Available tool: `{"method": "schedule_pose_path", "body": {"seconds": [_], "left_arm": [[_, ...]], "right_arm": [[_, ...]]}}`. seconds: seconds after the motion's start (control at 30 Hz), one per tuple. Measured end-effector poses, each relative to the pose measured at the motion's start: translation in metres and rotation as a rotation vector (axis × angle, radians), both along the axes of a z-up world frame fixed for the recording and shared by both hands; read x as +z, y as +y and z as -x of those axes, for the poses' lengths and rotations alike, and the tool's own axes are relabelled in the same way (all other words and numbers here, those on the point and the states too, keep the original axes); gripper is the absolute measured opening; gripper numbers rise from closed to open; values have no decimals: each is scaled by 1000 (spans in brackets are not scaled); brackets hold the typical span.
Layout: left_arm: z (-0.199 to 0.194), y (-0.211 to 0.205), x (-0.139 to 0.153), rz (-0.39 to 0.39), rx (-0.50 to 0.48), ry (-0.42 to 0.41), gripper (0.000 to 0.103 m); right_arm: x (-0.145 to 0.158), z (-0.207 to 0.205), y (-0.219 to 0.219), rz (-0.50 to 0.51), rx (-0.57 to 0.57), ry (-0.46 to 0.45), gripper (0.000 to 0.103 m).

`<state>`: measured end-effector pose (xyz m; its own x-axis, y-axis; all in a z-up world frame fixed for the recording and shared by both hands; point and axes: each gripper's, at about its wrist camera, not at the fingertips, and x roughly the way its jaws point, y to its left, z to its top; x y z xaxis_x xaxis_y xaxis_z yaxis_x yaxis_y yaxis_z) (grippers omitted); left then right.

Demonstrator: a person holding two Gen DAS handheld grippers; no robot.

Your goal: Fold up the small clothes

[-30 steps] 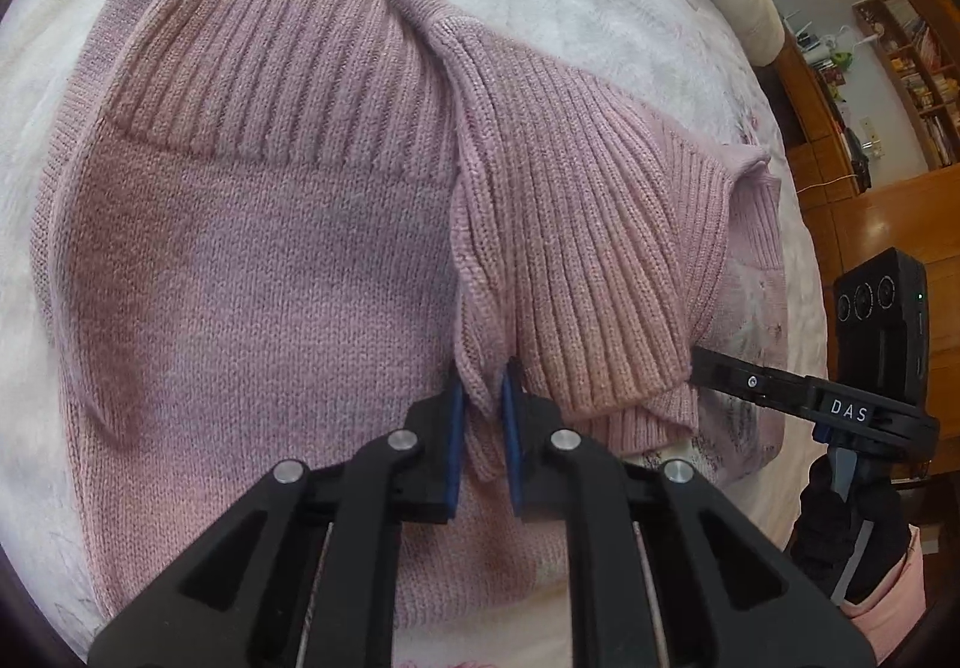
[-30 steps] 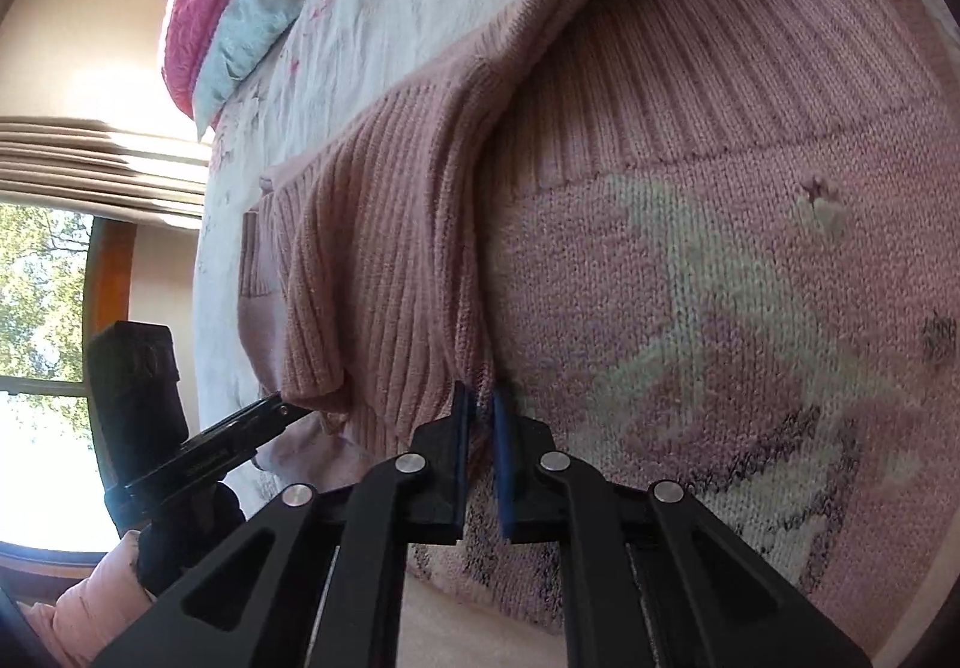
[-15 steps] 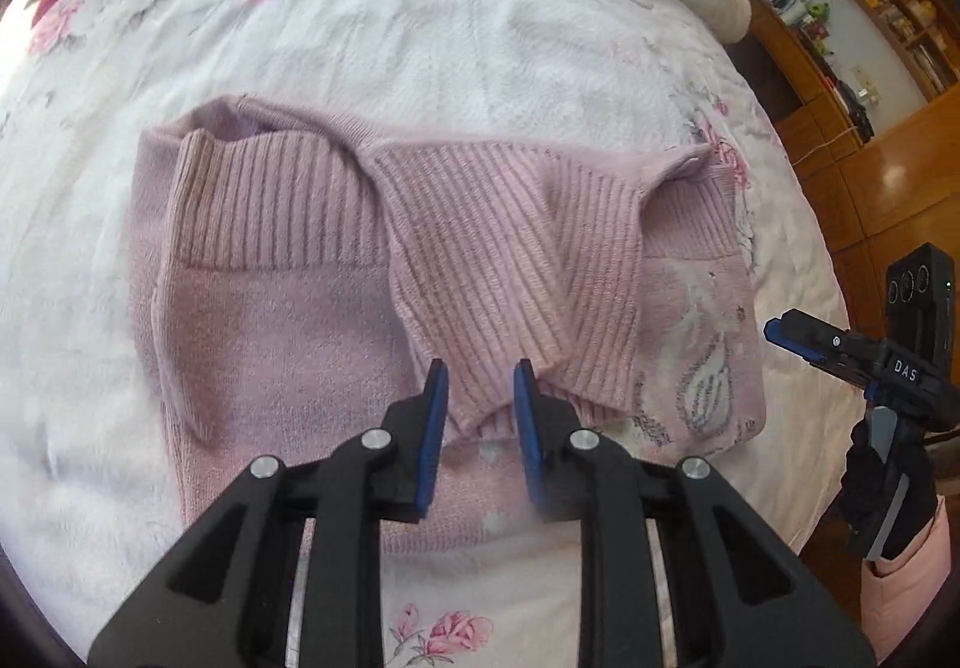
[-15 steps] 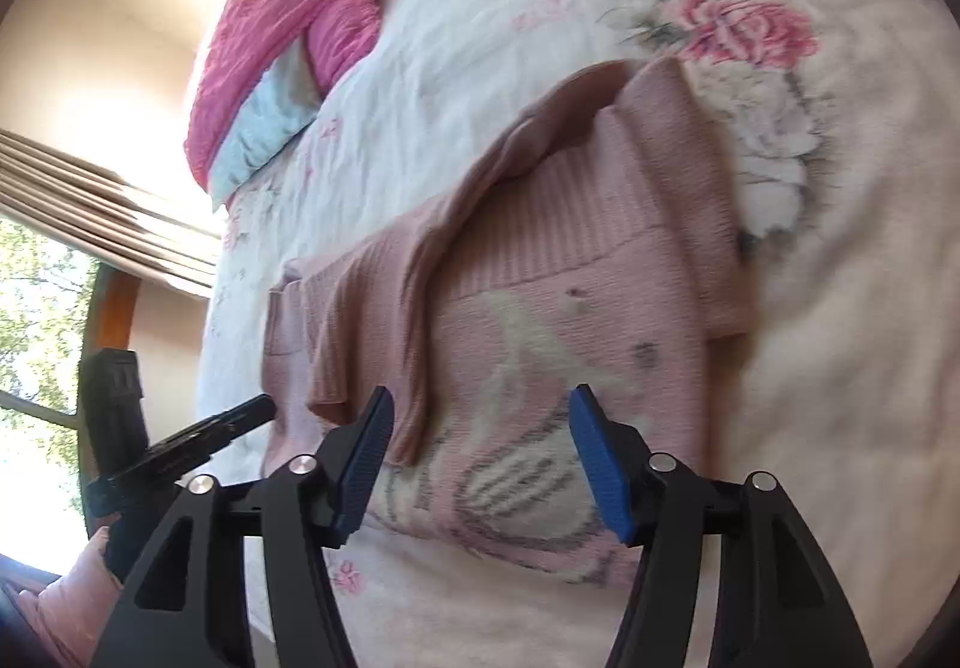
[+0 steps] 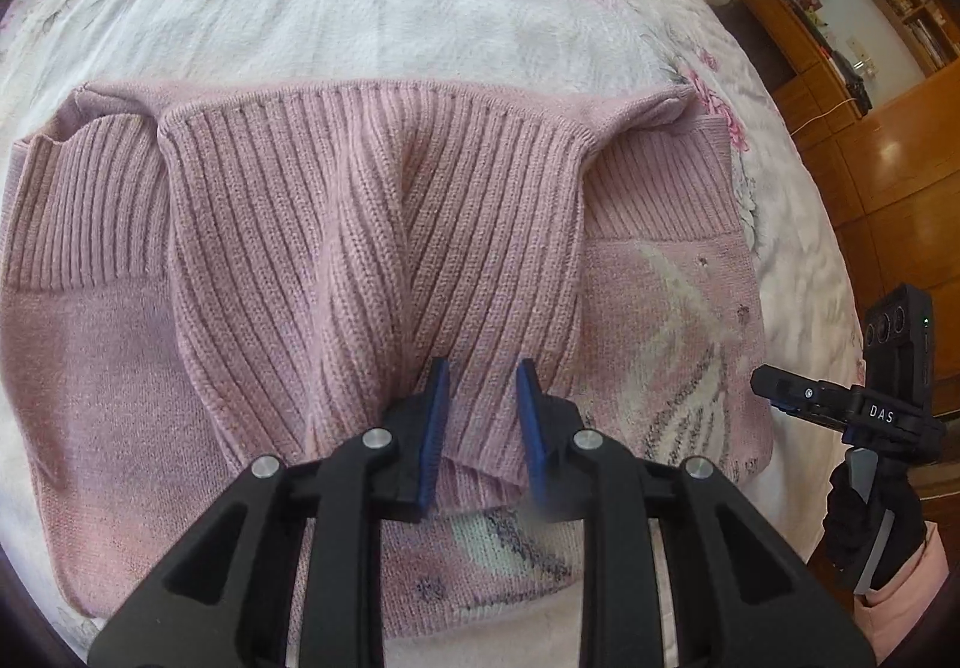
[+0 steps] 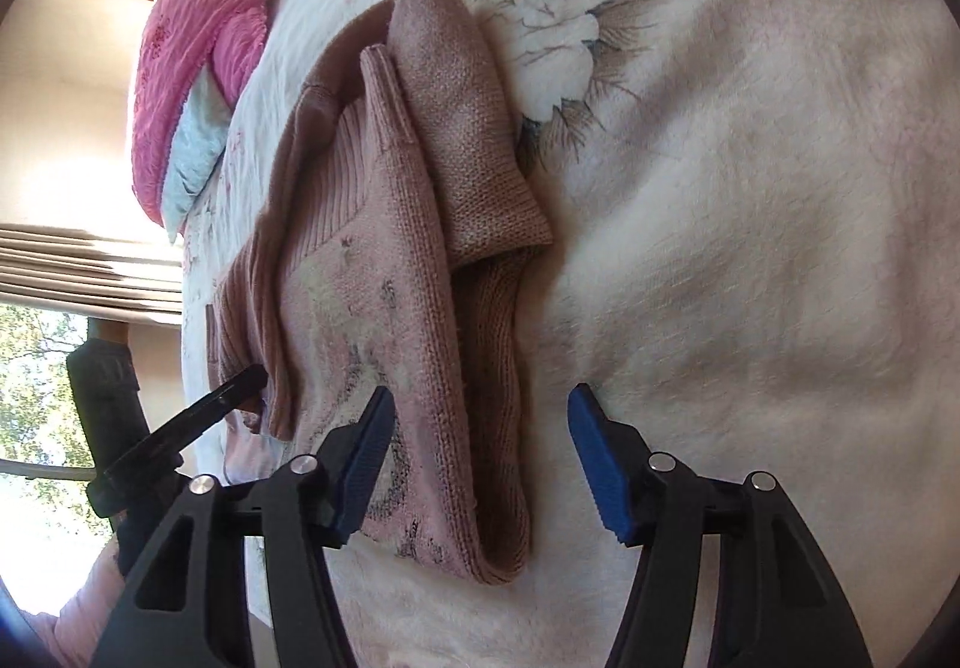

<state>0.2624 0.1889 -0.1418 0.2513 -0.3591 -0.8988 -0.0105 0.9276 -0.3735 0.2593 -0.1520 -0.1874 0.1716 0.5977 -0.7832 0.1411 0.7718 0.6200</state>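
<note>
Item: left gripper (image 5: 480, 416), jaws parted and empty over the near hem of the ribbed sleeves crossed on a dusty-pink knitted sweater (image 5: 372, 260); right gripper (image 6: 480, 458), jaws wide, straddling its side edge; beyond, floral white bedspread (image 6: 750, 158); sleeves folded, body fold likely next, requiring fresh grips.

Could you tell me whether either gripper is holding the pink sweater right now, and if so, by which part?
Nothing is held: the left gripper and right gripper are both open above the pink sweater.
</note>
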Motion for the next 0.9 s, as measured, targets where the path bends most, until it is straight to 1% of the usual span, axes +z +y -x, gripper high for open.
{"method": "schedule_pose_path", "body": {"seconds": [0.1, 0.13, 0.17, 0.23, 0.27, 0.3, 0.33, 0.47, 0.63, 0.8, 0.9], "left_arm": [[-1, 3, -6, 18, 15, 11, 23], [-1, 3, -8, 21, 18, 14, 23], [-2, 3, -8, 22, 19, 17, 23], [-2, 2, -9, 18, 19, 19, 23], [-2, 1, -9, 15, 20, 20, 23], [-4, 0, -10, 13, 19, 21, 23], [-5, -1, -10, 9, 18, 21, 23], [-7, -2, -13, 12, 21, 26, 23], [-9, -7, -16, 0, 13, 25, 23], [-9, -6, -19, 7, 15, 20, 23], [-10, -4, -17, 18, 18, 32, 23]], "right_arm": [[-12, -3, 4, -66, 4, 7, 60], [-15, -5, 6, -99, 7, 13, 59], [-19, -7, 8, -128, 4, 21, 54], [-24, -11, 10, -153, 3, 25, 50], [-25, -11, 10, -167, 3, 28, 37], [-28, -11, 9, -211, -3, 37, 24], [-30, -9, 7, -249, -21, 41, 23], [-30, -2, 4, -259, -58, 40, 21], [-34, -1, 6, -239, -78, 55, 21], [-36, -3, 6, -226, -91, 72, 21], [-27, -5, 10, -201, -95, 88, 21]]}}
